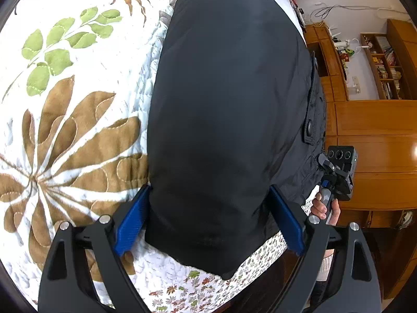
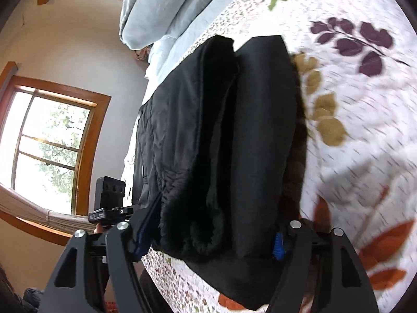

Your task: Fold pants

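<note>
Black pants [image 1: 226, 109] lie folded lengthwise on a white floral quilt [image 1: 78, 104]. In the left wrist view my left gripper [image 1: 209, 203] is wide open, its blue pads on either side of the near end of the pants. The pants also fill the right wrist view [image 2: 234, 130], with the fleece lining showing along a fold. My right gripper [image 2: 213, 232] straddles the thick near edge there with blue pads on both sides and a wide gap. The right gripper also shows in the left wrist view [image 1: 336, 177] at the pants' right side.
The quilt [image 2: 351, 104] covers the bed. Pale blue bedding [image 2: 161, 7] is piled at the far end. Wooden cabinets and shelves [image 1: 372, 120] stand beyond the bed edge. A window [image 2: 49, 143] is on the wall to the left.
</note>
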Demonstrator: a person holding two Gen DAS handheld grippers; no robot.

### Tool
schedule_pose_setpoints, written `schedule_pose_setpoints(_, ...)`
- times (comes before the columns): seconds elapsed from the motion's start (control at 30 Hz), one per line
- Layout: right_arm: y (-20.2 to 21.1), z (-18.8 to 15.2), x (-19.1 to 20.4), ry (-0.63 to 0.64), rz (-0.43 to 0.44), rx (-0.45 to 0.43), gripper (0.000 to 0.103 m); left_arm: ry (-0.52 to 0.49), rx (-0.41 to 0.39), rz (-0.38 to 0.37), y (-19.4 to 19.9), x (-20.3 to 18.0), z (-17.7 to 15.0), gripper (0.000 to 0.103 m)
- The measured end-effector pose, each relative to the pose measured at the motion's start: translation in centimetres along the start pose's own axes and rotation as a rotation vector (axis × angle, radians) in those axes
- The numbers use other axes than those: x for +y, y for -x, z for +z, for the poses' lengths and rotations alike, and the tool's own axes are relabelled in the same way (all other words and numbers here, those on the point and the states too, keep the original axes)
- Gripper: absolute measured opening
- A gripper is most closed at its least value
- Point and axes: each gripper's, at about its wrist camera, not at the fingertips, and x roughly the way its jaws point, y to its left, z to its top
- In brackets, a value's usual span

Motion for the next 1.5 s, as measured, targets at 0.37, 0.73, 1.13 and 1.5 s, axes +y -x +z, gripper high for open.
schedule_pose_setpoints(0.37,7.0,-3.2,3.8,0.07,0.113,-0.154,0.09,-0.044,-0.165,0.179,6.4,0.9,-3.2,0.092)
schedule_pose_setpoints(0.73,2.4,-2.5,6.9,0.142,0.025,-0.095,0.079,-0.135,-0.272,0.263,7.5,-4.0,-5.3,0.093)
schedule_pose_setpoints(1.13,7.3,-5.9,11.8,0.195,0.045,-0.233,0.092,-0.238,-0.389,0.307,8.7,-9.3,-9.7,0.093)
schedule_pose_setpoints(1.5,10.3,-11.9,18.9,0.314,-0.31,-0.453,0.096,-0.372,-0.579,0.481,12.0,-16.4,-14.1,0.094)
